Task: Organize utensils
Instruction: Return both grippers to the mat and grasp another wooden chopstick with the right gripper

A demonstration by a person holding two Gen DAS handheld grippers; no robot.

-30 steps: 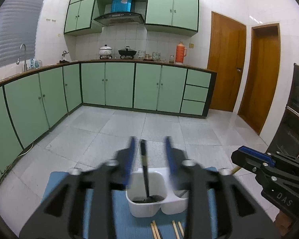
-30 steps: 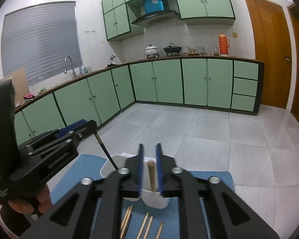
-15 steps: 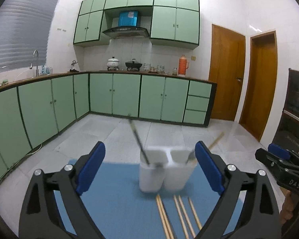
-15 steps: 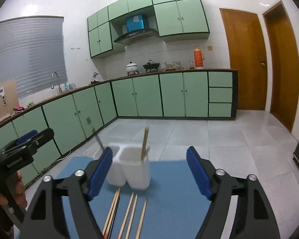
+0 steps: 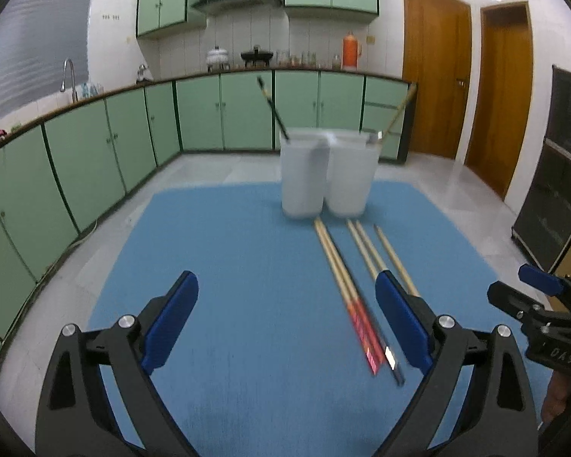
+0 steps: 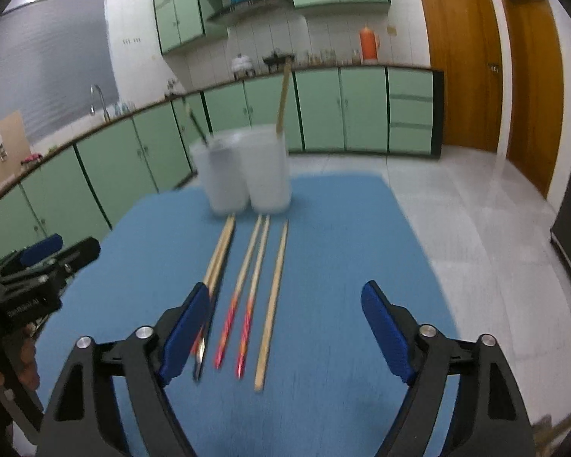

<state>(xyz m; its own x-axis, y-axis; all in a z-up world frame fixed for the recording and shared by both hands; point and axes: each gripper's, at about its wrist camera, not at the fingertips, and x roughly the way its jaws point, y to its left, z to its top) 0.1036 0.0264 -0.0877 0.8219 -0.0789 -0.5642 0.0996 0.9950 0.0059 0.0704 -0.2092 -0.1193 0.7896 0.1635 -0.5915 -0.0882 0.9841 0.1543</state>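
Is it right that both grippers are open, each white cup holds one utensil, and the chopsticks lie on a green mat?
Not quite: the mat is blue, as the right wrist view shows. The rest holds: left gripper and right gripper are open, both cups hold one utensil, and the chopsticks lie on the mat.

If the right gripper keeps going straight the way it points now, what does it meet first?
Probably the loose chopsticks on the blue mat: the open right gripper tilts down at them, the plain one nearest its centre line. The white holder stands farther back. Depth is uncertain.
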